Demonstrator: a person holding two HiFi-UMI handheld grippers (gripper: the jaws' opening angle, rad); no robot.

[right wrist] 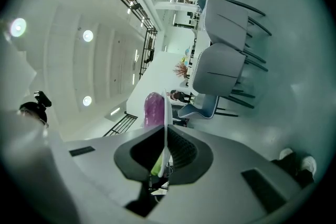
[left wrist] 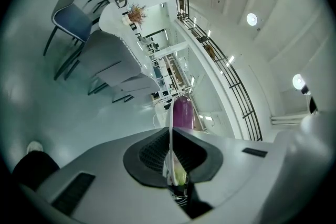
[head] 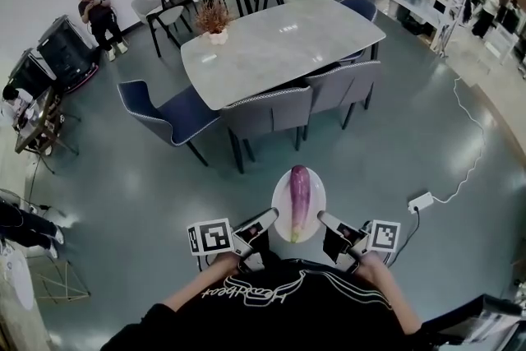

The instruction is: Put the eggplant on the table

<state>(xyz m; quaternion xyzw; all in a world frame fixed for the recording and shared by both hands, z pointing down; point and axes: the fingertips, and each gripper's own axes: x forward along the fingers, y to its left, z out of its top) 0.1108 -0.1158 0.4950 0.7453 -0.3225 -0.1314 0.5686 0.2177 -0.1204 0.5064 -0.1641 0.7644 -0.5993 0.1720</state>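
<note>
Grey-topped table [head: 279,45] at twelve o'clock, not yet reached; left gripper [head: 267,219] and right gripper [head: 325,219] pinch the white plate [head: 316,205] carrying the eggplant [head: 299,191].

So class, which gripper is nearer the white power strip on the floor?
Right. The right gripper clamps the plate on the side toward the power strip; the left gripper clamps its far side.

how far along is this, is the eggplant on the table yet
Not yet. Done: the eggplant lies on a white plate, and the left gripper and right gripper are each shut on its rim. In hand: the plate is held above the floor, short of the grey table, with chairs between. Left: reach the table and set the eggplant down on it.
</note>
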